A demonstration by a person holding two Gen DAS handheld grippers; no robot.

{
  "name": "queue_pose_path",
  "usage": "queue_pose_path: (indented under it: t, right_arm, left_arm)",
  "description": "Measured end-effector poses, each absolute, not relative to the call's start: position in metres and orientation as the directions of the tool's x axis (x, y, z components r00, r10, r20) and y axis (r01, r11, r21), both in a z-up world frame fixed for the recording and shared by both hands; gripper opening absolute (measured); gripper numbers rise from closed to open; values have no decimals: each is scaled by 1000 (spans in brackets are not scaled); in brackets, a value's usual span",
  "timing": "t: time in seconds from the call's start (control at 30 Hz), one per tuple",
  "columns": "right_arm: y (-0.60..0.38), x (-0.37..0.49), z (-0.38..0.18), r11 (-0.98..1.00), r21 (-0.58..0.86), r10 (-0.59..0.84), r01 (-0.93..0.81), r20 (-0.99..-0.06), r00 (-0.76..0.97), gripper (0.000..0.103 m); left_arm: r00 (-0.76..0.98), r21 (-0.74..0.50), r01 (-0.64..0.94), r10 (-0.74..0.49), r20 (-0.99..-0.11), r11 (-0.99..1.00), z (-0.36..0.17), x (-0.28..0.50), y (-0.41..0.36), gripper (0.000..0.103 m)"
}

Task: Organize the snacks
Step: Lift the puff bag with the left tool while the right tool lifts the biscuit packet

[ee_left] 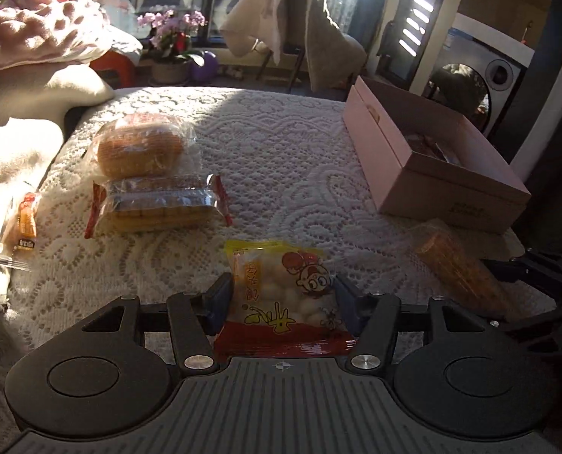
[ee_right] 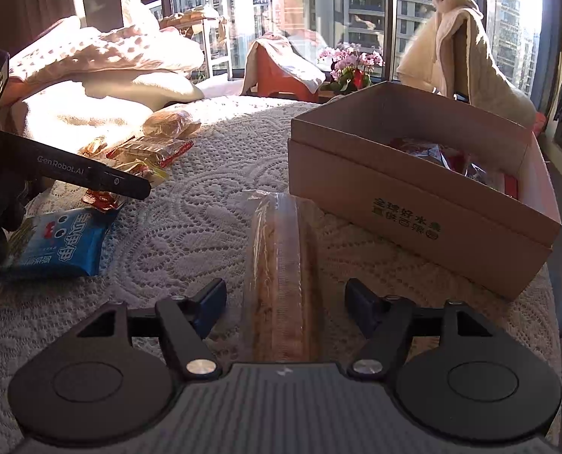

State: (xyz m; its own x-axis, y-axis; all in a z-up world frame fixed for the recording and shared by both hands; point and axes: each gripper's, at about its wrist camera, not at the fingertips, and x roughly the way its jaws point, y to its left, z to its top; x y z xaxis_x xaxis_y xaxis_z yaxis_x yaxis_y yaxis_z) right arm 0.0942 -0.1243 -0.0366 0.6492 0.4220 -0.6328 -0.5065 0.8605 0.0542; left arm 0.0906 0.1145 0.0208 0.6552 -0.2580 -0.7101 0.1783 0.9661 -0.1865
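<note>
A yellow and red snack bag [ee_left: 281, 287] with white balls inside lies flat on the lace cloth. My left gripper [ee_left: 284, 297] is open and straddles it, its blue pads at the bag's two side edges. My right gripper [ee_right: 285, 302] is open around a long clear-wrapped biscuit pack [ee_right: 281, 265], with a gap on each side. That pack also shows at the right of the left wrist view [ee_left: 458, 268]. Just beyond it stands the open pink cardboard box [ee_right: 413, 204], holding several wrapped snacks.
A wrapped bun [ee_left: 141, 143] and a red-edged cake pack [ee_left: 160, 204] lie at the left, a small orange pack [ee_left: 20, 227] near the cloth's edge. A blue packet [ee_right: 61, 242] lies beside the left gripper's arm [ee_right: 92, 178]. Pillows and blankets [ee_right: 92, 75] are piled at the far left.
</note>
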Motion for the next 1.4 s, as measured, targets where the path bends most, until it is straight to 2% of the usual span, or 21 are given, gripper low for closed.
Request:
queue_pose_path:
  t: [0.17, 0.33, 0.53, 0.6, 0.63, 0.83, 1.0, 1.13, 1.2, 1.3, 1.4]
  right_arm:
    - [-124, 94, -37, 861, 53, 421, -507, -633, 649, 72]
    - [-122, 97, -35, 863, 48, 411, -503, -647, 643, 73]
    - [-94, 110, 9, 812, -29, 443, -583, -619, 648, 74]
    - [-73, 121, 26, 776, -31, 479, -630, -622, 620, 80]
    - [-57, 130, 35, 745, -16, 510, -667, -632, 584, 85]
    - [34, 193, 35, 681, 93, 551, -726, -719, 425, 86]
    - [87, 232, 8, 723, 110, 522, -682, -735, 434, 86]
    - [92, 247, -4, 739, 279, 559, -614, -762, 326, 85]
    - [93, 234, -3, 682, 334, 601, -650, -763, 238, 84]
    - [99, 207, 6, 618, 296, 606, -728, -770, 201, 84]
    - [108, 186, 15, 591, 169, 582, -789, -766, 272, 84]
  left_arm:
    - [679, -62, 200, -184, -711, 978, 21, 82, 90, 61]
    - [725, -151, 113, -186, -663, 982, 31, 67, 116, 61]
    - [778, -192, -91, -51, -626, 977, 50, 45, 168, 61]
    - [771, -213, -148, -22, -636, 966, 50, 40, 185, 61]
    - [768, -223, -163, -19, -640, 961, 50, 38, 190, 61]
    - [765, -289, -183, -49, -642, 940, 44, 20, 211, 61]
    - [768, -305, -184, -57, -639, 934, 42, 11, 221, 61]
    - [774, -322, -215, -41, -632, 922, 37, 3, 235, 61]
    - [774, -348, -241, -37, -632, 906, 32, 3, 244, 61]
    - [767, -384, -268, -46, -640, 883, 25, 6, 252, 61]
    - [763, -392, -268, -55, -644, 880, 21, 7, 253, 61]
